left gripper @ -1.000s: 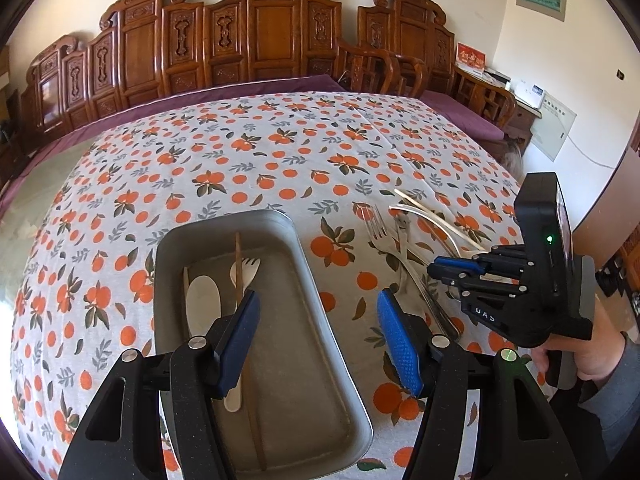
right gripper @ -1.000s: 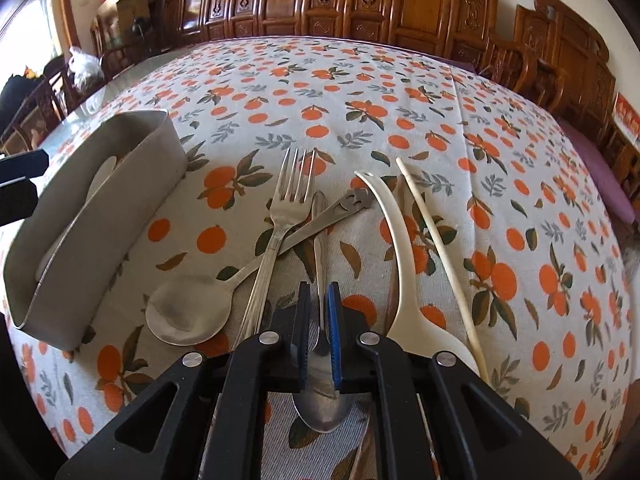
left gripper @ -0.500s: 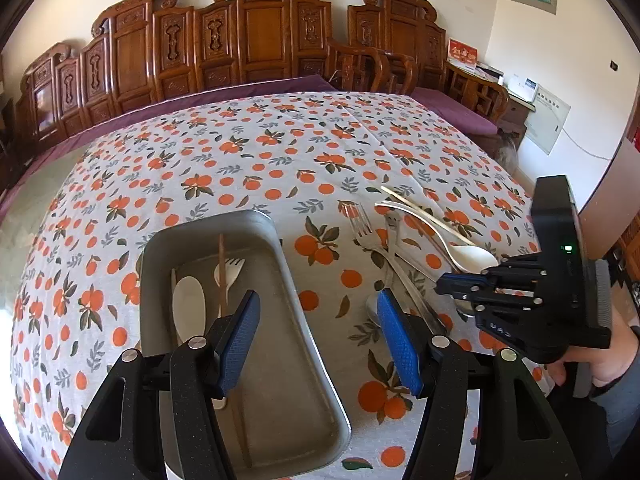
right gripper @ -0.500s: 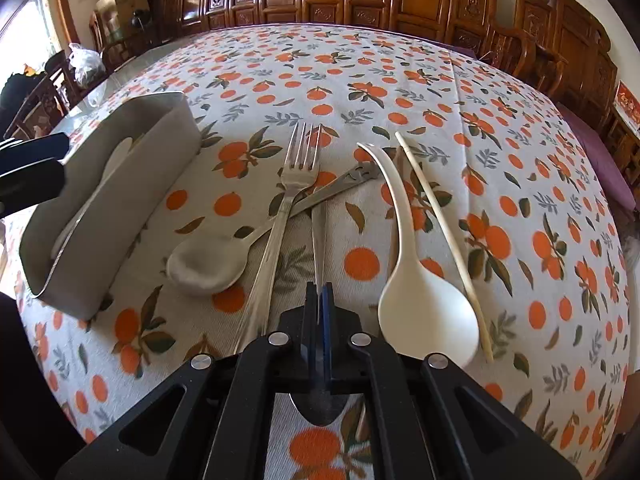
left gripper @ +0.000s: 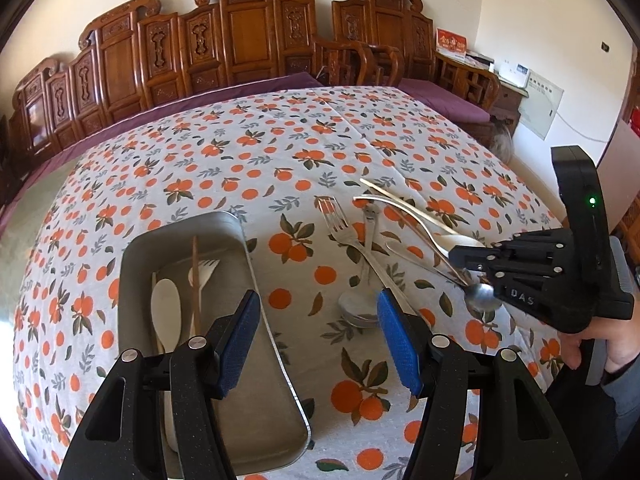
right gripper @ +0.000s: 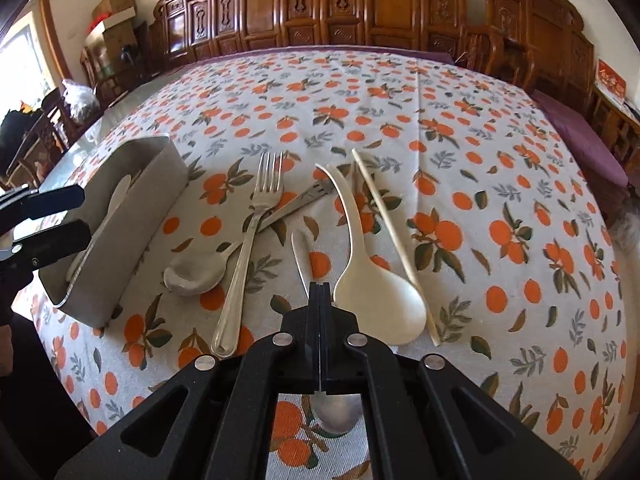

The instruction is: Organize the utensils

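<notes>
Left wrist view: left gripper (left gripper: 318, 334) hangs over the near end of the metal tray (left gripper: 136, 256), jaws apart w/ nothing between them; the left pad sits above the tray's right wall, the right pad over the tablecloth (left gripper: 280, 152). Tray already holds a wooden spoon (left gripper: 166, 312), a wooden fork (left gripper: 206, 274) and chopsticks (left gripper: 195, 276). To the right, the right gripper (left gripper: 464, 258) is clamped shut on a small steel spoon (left gripper: 482, 296), gripped on the handle just above the bowl, which pokes out below the jaws. It looks raised off the cloth, though that's hard to confirm. Person's hand (left gripper: 596, 348) holds that tool.

Right wrist view: right gripper (right gripper: 320, 292) fully closed on the spoon's thin handle; handle tip (right gripper: 299, 240) sticks out ahead, bowl (right gripper: 336, 412) shows under the jaws. Left on the table: steel fork (right gripper: 252, 236) lying across a bigger steel spoon (right gripper: 196, 274), white ladle-type spoon (right gripper: 376, 300) just beside the gripper, one pale chopstick (right gripper: 392, 240) touching it.

Risks, as I judge them: grip is on a slim, slick handle near the bowl, so the spoon may pivot or slip on the way to the tray. The long handle tip could catch the fork or the tray wall. The left gripper, parked over the tray, may block the drop.
</notes>
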The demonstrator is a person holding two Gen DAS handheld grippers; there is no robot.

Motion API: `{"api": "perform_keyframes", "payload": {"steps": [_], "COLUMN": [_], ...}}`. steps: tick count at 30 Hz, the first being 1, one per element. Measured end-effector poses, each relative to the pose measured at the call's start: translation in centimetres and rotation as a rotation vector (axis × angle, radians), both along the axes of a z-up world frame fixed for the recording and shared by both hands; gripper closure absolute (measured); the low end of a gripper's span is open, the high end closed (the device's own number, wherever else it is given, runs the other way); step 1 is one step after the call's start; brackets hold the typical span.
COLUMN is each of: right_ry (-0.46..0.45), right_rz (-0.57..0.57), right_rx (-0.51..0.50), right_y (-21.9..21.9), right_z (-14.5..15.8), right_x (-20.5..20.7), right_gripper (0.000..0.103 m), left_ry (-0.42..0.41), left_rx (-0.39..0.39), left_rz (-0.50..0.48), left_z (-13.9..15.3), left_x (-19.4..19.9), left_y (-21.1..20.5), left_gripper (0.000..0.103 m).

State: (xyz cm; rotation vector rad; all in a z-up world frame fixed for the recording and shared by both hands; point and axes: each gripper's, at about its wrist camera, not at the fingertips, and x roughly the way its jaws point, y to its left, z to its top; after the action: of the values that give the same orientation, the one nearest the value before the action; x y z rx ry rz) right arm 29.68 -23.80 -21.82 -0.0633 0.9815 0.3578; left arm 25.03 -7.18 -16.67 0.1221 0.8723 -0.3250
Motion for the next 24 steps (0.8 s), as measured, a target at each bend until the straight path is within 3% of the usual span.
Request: {"api": "perform_keyframes", "payload": {"steps": [14,24], "right_ry": [-0.005,0.008], "right_rz": [0.036,0.044], "right_rx": [0.059,-0.039], "right_y": [-0.9,-0.1], "right_z": [0.3,-0.5], "right_x": [-1.2,-4.5], "right_gripper": [0.090,0.075], "left_ry": [-0.004,-0.009], "left_rx": [-0.014,-0.034], "left_rz": [-0.019,-0.040], "left_z": [0.2,0.6], "left_x": [-0.6,-0.9], "left_y": [-0.7,-0.3], "left_gripper": [0.045,0.045]}}
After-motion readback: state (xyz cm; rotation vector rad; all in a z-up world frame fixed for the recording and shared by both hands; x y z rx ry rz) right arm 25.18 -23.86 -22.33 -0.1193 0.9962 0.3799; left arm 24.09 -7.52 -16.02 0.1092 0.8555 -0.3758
